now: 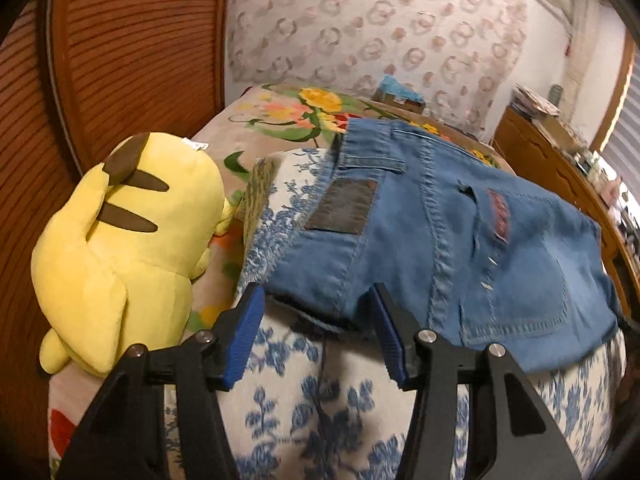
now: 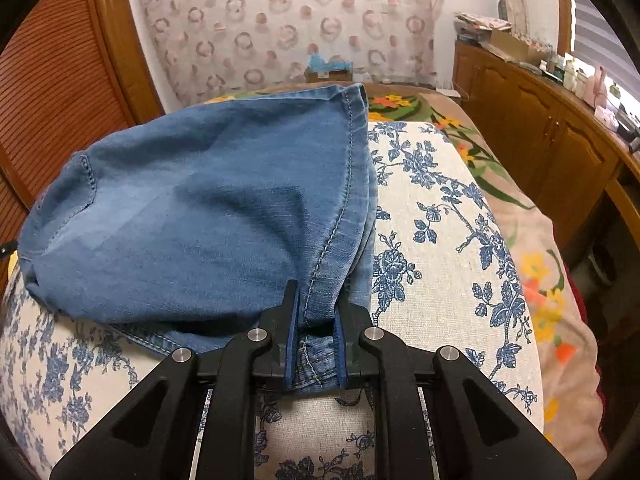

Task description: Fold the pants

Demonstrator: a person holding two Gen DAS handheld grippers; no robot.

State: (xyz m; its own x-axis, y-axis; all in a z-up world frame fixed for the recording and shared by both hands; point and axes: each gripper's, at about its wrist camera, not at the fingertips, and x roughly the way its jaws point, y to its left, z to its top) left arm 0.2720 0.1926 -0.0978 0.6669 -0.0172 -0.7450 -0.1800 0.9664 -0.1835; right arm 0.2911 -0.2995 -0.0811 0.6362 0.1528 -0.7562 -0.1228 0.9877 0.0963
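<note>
Right wrist view: right gripper (image 2: 314, 320) pinches the soft, floppy jeans (image 2: 200, 208) at a stitched hem, best gripped there; left gripper (image 1: 316, 320) gapes wide.

The left gripper (image 1: 316, 332) was held with jaws spread wide — nothing between them; the right gripper (image 2: 314, 344) was clamped on denim (image 2: 200, 216).

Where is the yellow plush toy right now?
In the left wrist view, the yellow plush toy lies on the bed's left side, beside the jeans and just ahead of the open left claw.
</note>
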